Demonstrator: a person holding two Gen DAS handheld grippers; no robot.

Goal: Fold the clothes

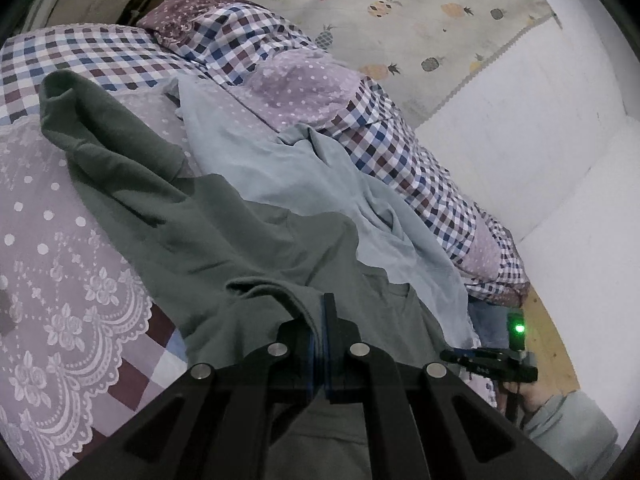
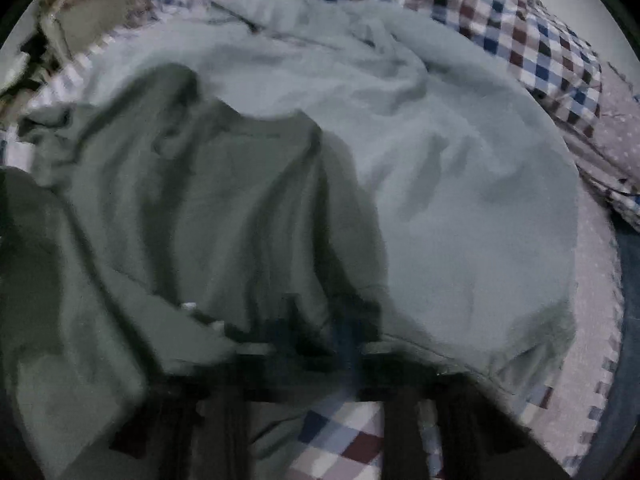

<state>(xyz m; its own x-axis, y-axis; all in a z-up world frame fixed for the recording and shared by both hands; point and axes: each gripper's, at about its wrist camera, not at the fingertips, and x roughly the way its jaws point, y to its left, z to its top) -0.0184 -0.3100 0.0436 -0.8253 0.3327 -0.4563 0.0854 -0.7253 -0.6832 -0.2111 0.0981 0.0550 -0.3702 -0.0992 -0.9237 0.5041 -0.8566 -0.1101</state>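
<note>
Checked and polka-dotted bedding (image 1: 288, 80) covers a bed pushed against a white wall (image 1: 560, 152), where a pineapple-print sheet (image 1: 400, 20) hangs above the rumpled quilt. A lace-patterned mauve cover (image 1: 52, 280) spreads across the near side of the mattress.

Two garments lie on the bed. A dark green top (image 1: 224, 240) stretches from the far left of the left wrist view down to the camera, one sleeve trailing away toward the checked cover. Its near edge is pinched between the closed fingers of the left hand-held gripper (image 1: 324, 316), the cloth bunched against the blue-lined pads. Beside it and partly beneath it, a pale blue garment (image 1: 288, 168) lies crumpled toward the wall side of the bed.

At lower right of the same view, the right hand-held gripper (image 1: 488, 364) appears side-on with a green light lit on its body, held by a hand (image 1: 532, 396) in a grey-green sleeve (image 1: 568, 424).

The right wrist view is heavily blurred. It shows the dark green top (image 2: 208, 208) overlapping the pale blue garment (image 2: 440, 184), with checked bedding (image 2: 344, 440) showing beneath the tool. The right hand-held gripper (image 2: 320, 340) sits at the green top's near hem, and its fingers seem to meet on the fabric, though the blur leaves it impossible to tell whether they grip it.
</note>
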